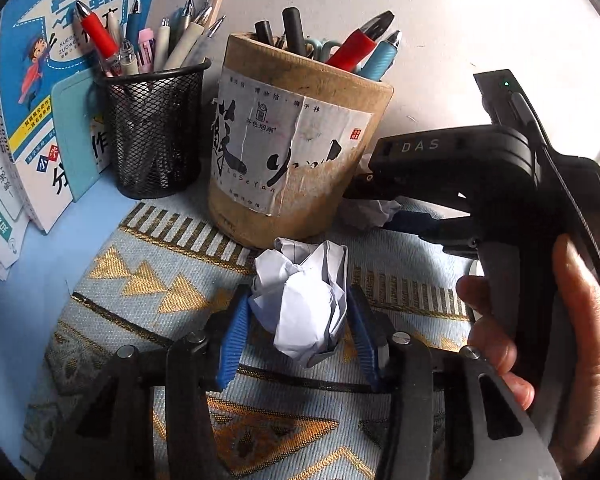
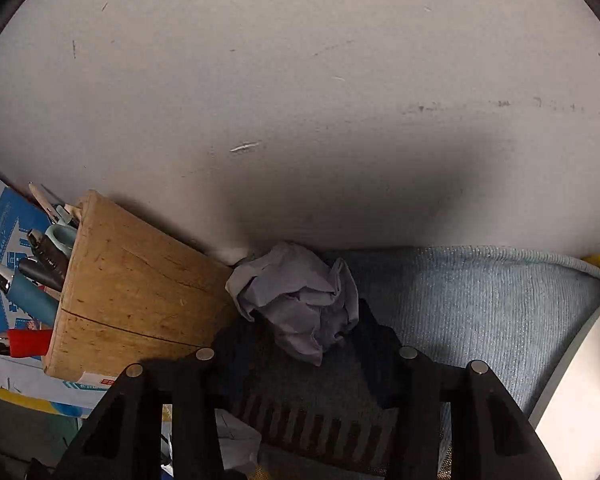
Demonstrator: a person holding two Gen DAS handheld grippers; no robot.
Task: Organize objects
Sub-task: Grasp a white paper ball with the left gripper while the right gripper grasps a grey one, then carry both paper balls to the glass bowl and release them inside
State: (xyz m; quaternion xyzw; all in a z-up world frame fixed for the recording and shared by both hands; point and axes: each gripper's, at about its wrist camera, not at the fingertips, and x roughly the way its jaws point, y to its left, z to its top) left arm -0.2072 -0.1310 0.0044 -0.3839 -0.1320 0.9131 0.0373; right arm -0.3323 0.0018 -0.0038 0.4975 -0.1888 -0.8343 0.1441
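Observation:
In the left wrist view a crumpled white paper ball (image 1: 304,300) lies on the patterned cloth between the blue pads of my left gripper (image 1: 298,312); the pads press its sides. In the right wrist view a second crumpled paper ball (image 2: 300,300) sits between the dark fingers of my right gripper (image 2: 304,332), close to the wall and beside the wooden pen holder (image 2: 132,292). The right gripper also shows in the left wrist view (image 1: 380,208), with that paper (image 1: 364,212) at its tips.
A black mesh pen cup (image 1: 156,132) and the wooden pen holder (image 1: 296,140), both full of pens, stand at the back by the wall. Blue workbooks (image 1: 60,60) lean at the left. A white object (image 2: 580,380) is at the right edge.

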